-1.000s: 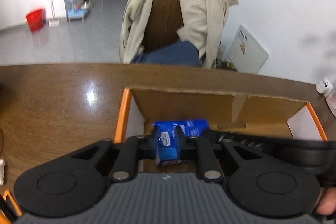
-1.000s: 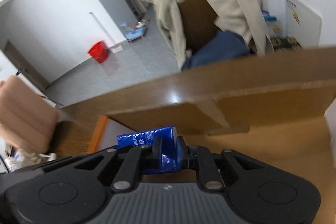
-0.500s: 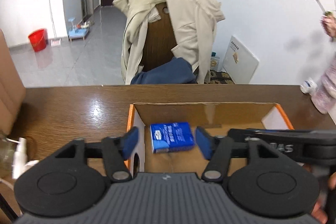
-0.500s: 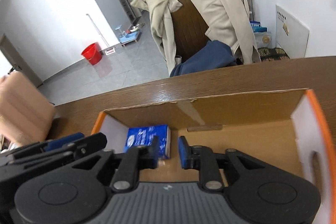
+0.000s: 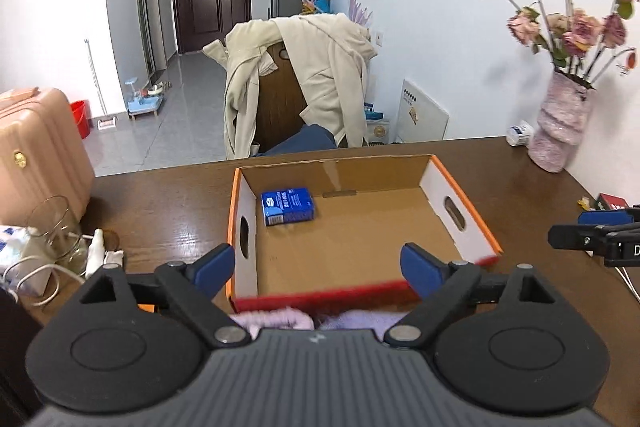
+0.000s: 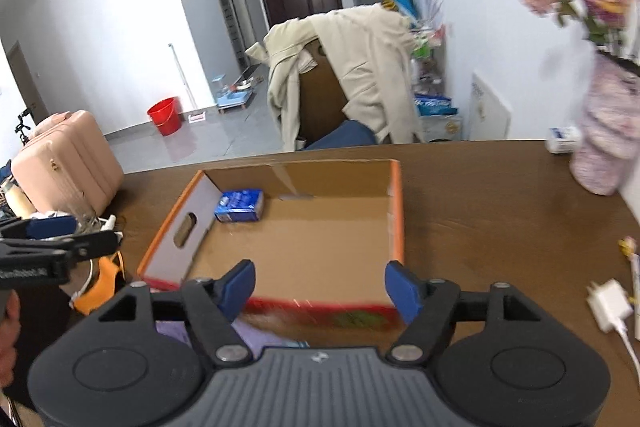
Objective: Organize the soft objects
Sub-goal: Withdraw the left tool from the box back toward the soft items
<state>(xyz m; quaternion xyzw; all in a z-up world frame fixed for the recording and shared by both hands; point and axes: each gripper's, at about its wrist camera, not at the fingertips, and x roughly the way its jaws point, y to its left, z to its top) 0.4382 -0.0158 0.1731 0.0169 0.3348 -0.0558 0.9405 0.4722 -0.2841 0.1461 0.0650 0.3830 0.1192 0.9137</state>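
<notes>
A blue tissue pack point(image 5: 287, 205) point(image 6: 240, 205) lies in the far left corner of an open cardboard box point(image 5: 456, 211) point(image 6: 394, 223) with orange edges. My left gripper point(image 5: 320, 269) hangs above the box's near edge, its jaws opening, nothing between them. My right gripper point(image 6: 320, 287) is also back over the near edge, jaws opening and empty. Lilac soft cloth point(image 5: 276, 319) point(image 6: 176, 331) lies just in front of the box, partly hidden by the grippers. The right gripper point(image 5: 600, 233) shows at the left view's right edge.
A brown wooden table point(image 5: 160, 203) holds a glass jar point(image 5: 60, 227) and white cables at left, a pink vase point(image 5: 558, 131) with flowers at far right, a white charger point(image 6: 608, 301). A chair with a beige coat point(image 5: 308, 83) stands behind; a pink suitcase point(image 5: 36, 155) at left.
Both grippers let go of the blue tissue pack, opened wide, and pulled up and back from inside the box. The pack stays in the box's far left corner.
</notes>
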